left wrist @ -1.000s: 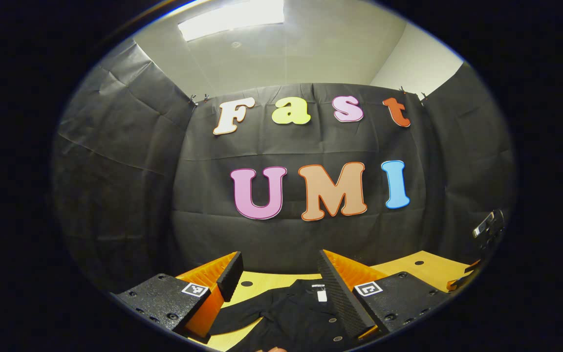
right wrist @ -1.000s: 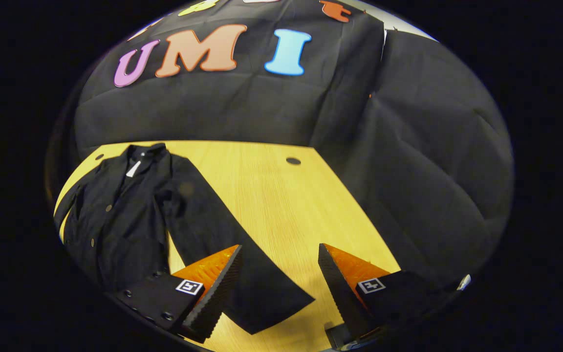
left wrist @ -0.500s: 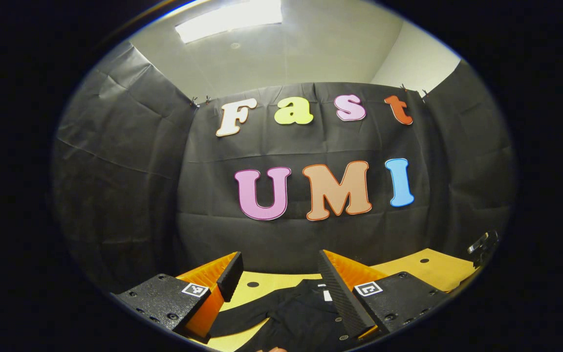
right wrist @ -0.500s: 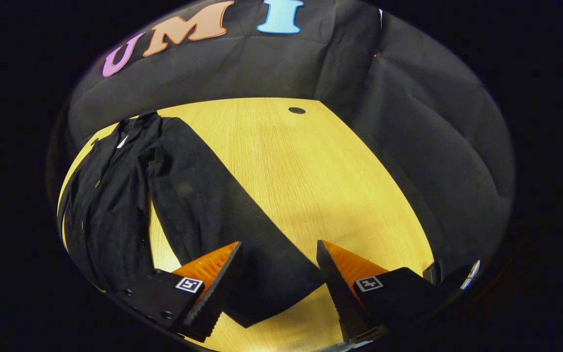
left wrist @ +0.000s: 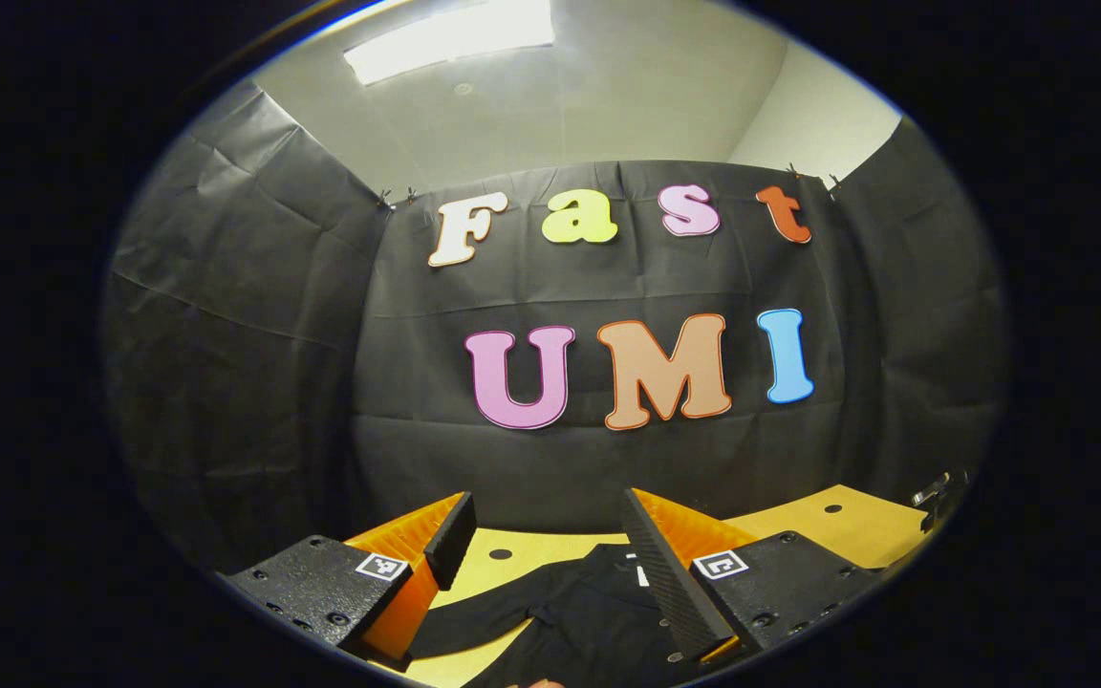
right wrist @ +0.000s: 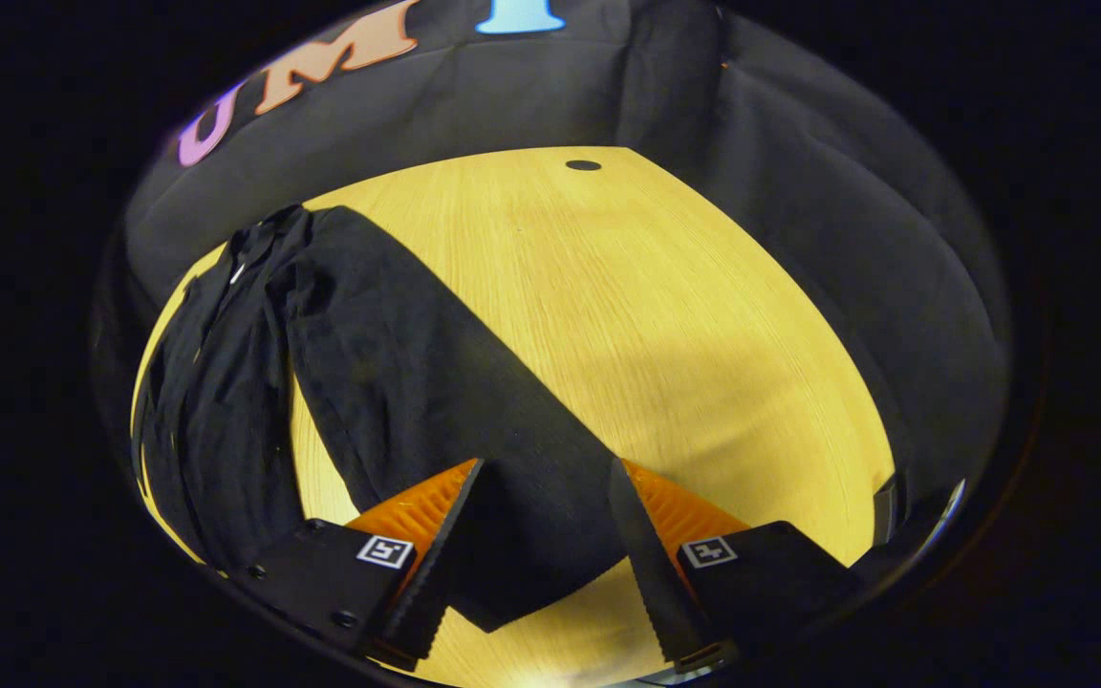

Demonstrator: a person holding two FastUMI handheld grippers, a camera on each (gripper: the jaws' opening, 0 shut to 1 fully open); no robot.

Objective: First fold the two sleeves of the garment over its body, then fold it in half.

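A black buttoned garment lies flat on the yellow wooden table, collar toward the back wall. One long sleeve stretches out from its shoulder down to the near edge. My right gripper is open, low over the sleeve's cuff end, one finger on each side of the cloth. In the left gripper view the garment shows with its collar and a white tag. My left gripper is open above it, held higher and pointing at the back wall.
Small dark holes mark the tabletop near the back. The table's right part is bare wood, with black cloth walls close behind and to the right. A dark object shows at the far right in the left gripper view.
My right gripper has dropped and tilted down toward the sleeve's cuff, its fingers closing in slightly around the cloth. The left gripper has drifted only slightly.
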